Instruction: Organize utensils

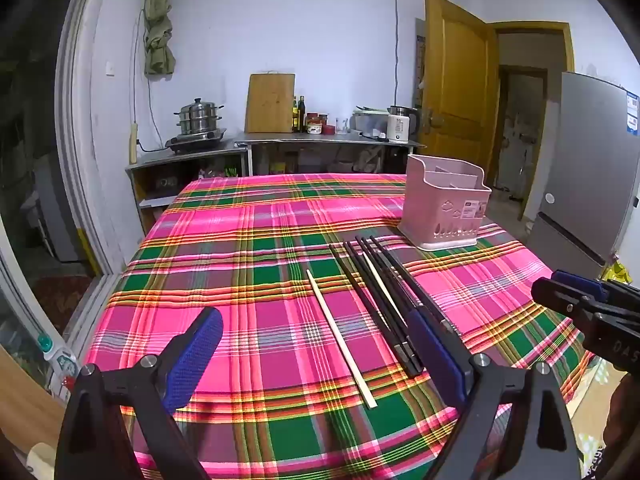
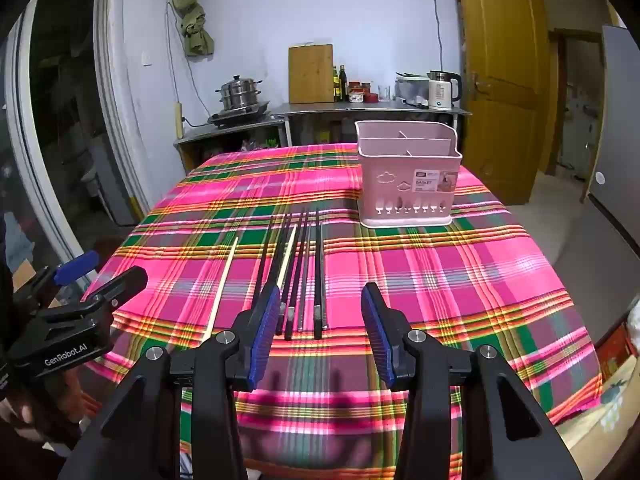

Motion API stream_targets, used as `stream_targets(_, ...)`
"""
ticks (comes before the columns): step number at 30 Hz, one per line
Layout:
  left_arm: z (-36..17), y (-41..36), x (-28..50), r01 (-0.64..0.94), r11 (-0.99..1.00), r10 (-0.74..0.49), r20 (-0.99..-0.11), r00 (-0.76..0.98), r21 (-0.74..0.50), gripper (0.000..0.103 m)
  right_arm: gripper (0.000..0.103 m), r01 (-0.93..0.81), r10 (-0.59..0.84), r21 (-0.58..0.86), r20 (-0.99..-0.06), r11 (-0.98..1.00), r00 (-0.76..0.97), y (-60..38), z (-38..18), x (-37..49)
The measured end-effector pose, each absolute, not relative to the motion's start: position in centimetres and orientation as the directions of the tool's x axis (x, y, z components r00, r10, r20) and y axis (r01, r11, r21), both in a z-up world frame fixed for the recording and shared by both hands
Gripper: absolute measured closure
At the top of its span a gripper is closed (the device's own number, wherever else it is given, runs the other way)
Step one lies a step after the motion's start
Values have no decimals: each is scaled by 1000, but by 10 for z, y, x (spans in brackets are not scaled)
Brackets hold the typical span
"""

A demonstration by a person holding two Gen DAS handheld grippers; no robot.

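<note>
Now both grippers hover over the near edge of the table, nothing held.

Left gripper [image 1: 316, 356] has its jaws spread wide; right gripper [image 2: 320, 336] has them moderately apart, both empty above the plaid tablecloth [image 2: 460, 280]. Black chopsticks [image 2: 296, 272] lie bundled at the table's middle, one pale chopstick [image 2: 289, 254] among them and another pale one [image 1: 340, 338] apart, just to their left. A pink basket [image 2: 408, 184] with empty compartments stands farther back, to the right.
</note>
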State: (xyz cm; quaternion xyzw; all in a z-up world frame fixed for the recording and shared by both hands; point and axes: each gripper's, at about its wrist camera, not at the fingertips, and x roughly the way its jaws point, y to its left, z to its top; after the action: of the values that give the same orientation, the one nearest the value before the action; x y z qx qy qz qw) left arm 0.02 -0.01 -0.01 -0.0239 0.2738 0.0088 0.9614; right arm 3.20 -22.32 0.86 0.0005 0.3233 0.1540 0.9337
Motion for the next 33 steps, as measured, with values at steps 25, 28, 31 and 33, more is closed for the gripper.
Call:
stream_targets(25, 0, 0, -2, -28, 998, -2, -522, 853, -49, 9, 60, -288, 290, 101, -596, 952, 749, -224, 9, 33)
stream_targets(28, 0, 0, -2, -28, 998, -1, -522, 853, -48, 9, 59, -288, 290, 101, -596, 952, 749, -224, 10, 33)
stream_targets(31, 0, 0, -2, -26, 999, -2, -522, 853, -48, 9, 60, -288, 289, 100, -596, 953, 749, -224, 10, 33)
stream_targets(33, -1, 0, -2, -25, 999, -3, -521, 854, -46, 9, 60, -287, 289, 101, -596, 953, 749, -225, 10, 33)
